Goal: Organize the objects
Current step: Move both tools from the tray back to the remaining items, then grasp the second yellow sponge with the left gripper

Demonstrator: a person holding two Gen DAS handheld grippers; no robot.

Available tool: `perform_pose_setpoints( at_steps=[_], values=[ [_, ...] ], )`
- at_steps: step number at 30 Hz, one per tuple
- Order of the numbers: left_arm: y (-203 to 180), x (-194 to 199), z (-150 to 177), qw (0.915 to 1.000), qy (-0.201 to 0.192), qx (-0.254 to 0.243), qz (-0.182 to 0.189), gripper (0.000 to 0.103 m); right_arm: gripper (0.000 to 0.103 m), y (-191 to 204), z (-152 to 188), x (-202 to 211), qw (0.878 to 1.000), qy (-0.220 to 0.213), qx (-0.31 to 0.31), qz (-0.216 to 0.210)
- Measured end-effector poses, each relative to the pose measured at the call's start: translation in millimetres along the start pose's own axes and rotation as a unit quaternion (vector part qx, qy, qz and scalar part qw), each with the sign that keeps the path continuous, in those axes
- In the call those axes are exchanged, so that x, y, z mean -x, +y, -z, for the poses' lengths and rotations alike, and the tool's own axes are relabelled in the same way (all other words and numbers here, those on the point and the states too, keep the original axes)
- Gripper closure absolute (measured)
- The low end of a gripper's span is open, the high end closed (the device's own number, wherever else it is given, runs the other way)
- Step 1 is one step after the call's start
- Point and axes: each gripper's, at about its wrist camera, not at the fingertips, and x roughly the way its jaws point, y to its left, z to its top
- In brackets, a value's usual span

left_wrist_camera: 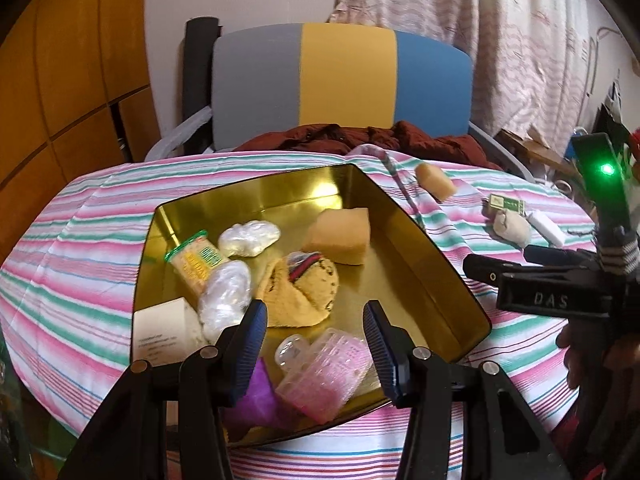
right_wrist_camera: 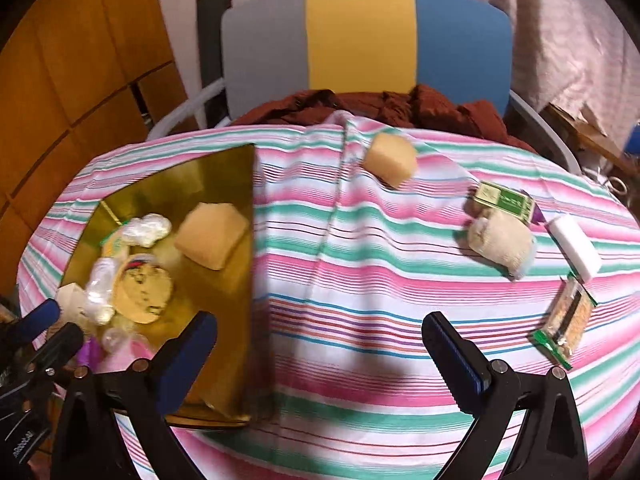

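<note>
The left gripper (left_wrist_camera: 316,328) hung over the near end of the gold tin tray (left_wrist_camera: 420,248), its blue-padded fingers (left_wrist_camera: 252,344) spread apart with nothing between them. The tray rested on the striped tablecloth (right_wrist_camera: 360,280) and held a tan sponge block (left_wrist_camera: 338,234) at about 1 o'clock from the tray's centre, a yellow patterned cloth pouch (left_wrist_camera: 304,292) near the centre, two crumpled clear wrappers (left_wrist_camera: 249,237) at 10 and 8 o'clock, a green-edged snack packet (left_wrist_camera: 196,262) at 9 o'clock, a white box (left_wrist_camera: 166,328) at 7 o'clock, and a pink plastic case (left_wrist_camera: 324,372) with a purple item (left_wrist_camera: 260,392) just beside it at 6 o'clock, directly beneath the spread fingers.

The right gripper (right_wrist_camera: 320,352) was positioned above bare cloth, to the right of the tray's edge, its fingers (right_wrist_camera: 452,352) wide apart and empty. Its black body was also visible at 3 o'clock in the left wrist view, with a green lamp lit.

Loose items lay on the cloth outside the tray: a second tan sponge (right_wrist_camera: 390,158) at 12 o'clock, a green-and-white carton (right_wrist_camera: 506,198) touching a beige cloth bundle (right_wrist_camera: 502,246) at 2 o'clock, a white eraser-like block (right_wrist_camera: 576,250) just beside them, and a green-trimmed snack pack (right_wrist_camera: 564,322) at 3 o'clock.

A grey, yellow and blue chair back (right_wrist_camera: 360,36) stood behind the table, with a dark red garment (right_wrist_camera: 400,110) on the seat.
</note>
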Motion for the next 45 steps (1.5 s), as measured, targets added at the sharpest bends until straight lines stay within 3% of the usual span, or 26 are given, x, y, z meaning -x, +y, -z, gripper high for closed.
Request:
perform_pose_setpoints(
  at_steps=[13,18,24,29,33,45],
  values=[
    [-39.0,-16.3,-45.3,0.9984,0.002,-0.045,0.035,0.052,0.0,-98.9,-44.1,-15.6,0.997,0.043,-0.032,0.05],
    [-64.0,-30.4,-68.4,0.9965,0.001,-0.065,0.053,0.039,0.0,-149.1,-52.0,-23.3,0.997,0.035,-0.021,0.059],
    [-97.9,-62.0,-96.5,0.9937,0.017,-0.092,0.061,0.038,0.0,-196.6,-39.7,-37.7,0.993,0.042,-0.099,0.041],
    [-126.8,-95.3,-120.3,0.9907,0.032,-0.115,0.066,0.035,0.0,-205.9,-43.0,-33.3,0.991,0.036,-0.121,0.041],
    [-145.2,-123.2,-135.7,0.9887,0.044,-0.127,0.065,0.023,0.0,-205.6,-43.6,-34.9,0.991,0.044,-0.121,0.047],
    [-186.9,-198.8,-162.8,0.979,0.078,-0.181,0.053,0.022,0.0,-207.1,-46.7,-32.1,0.991,0.04,-0.12,0.047]
  ],
)
